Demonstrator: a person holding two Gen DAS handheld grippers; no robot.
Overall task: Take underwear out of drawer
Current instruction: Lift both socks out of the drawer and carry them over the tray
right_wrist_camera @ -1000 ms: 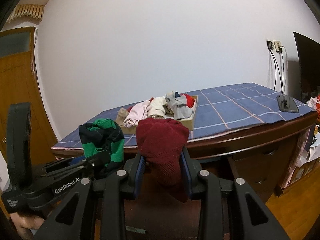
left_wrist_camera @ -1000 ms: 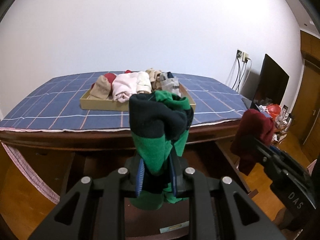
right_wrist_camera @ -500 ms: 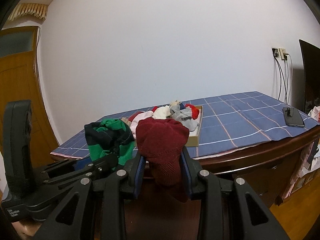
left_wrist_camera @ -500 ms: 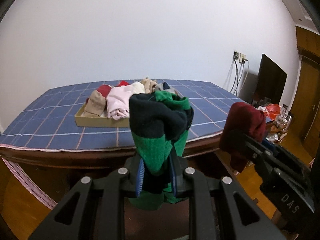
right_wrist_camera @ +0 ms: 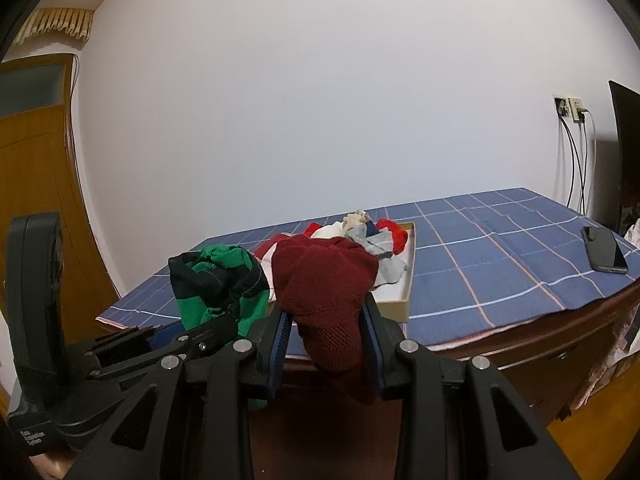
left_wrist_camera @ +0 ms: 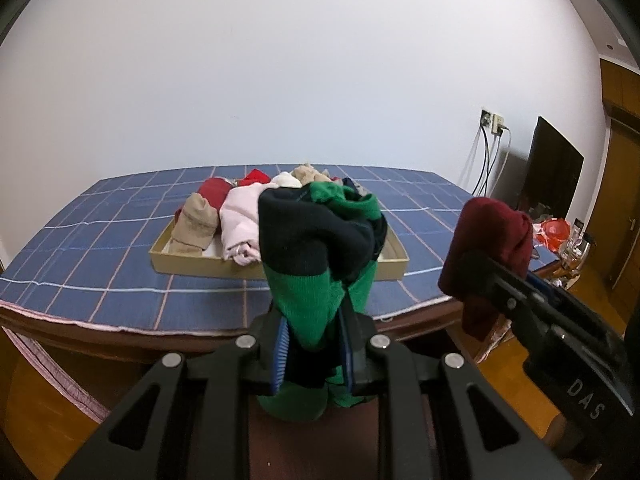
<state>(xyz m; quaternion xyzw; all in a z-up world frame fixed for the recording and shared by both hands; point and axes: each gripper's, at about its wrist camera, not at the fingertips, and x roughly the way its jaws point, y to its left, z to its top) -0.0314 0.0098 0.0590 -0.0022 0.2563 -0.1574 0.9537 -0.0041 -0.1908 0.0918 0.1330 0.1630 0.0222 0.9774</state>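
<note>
My left gripper [left_wrist_camera: 314, 350] is shut on green and navy underwear [left_wrist_camera: 320, 248], held up in front of the table; it also shows in the right wrist view [right_wrist_camera: 218, 280]. My right gripper [right_wrist_camera: 326, 344] is shut on dark red underwear [right_wrist_camera: 326, 280], seen to the right in the left wrist view [left_wrist_camera: 490, 232]. Both are held above the table's front edge. A shallow cardboard tray [left_wrist_camera: 192, 266] on the blue checked tablecloth [left_wrist_camera: 100, 248] holds several bundled garments in tan, pink, red and grey. The drawer is out of view.
A black phone [right_wrist_camera: 604, 248] lies on the cloth at the right. Wall sockets with cables [left_wrist_camera: 494, 124] and a dark screen [left_wrist_camera: 554, 168] stand at the right. A wooden door [right_wrist_camera: 36, 184] is at the left. Wooden floor lies below.
Both grippers have risen with their garments still held, so the tabletop and tray now sit lower and are seen more from above.
</note>
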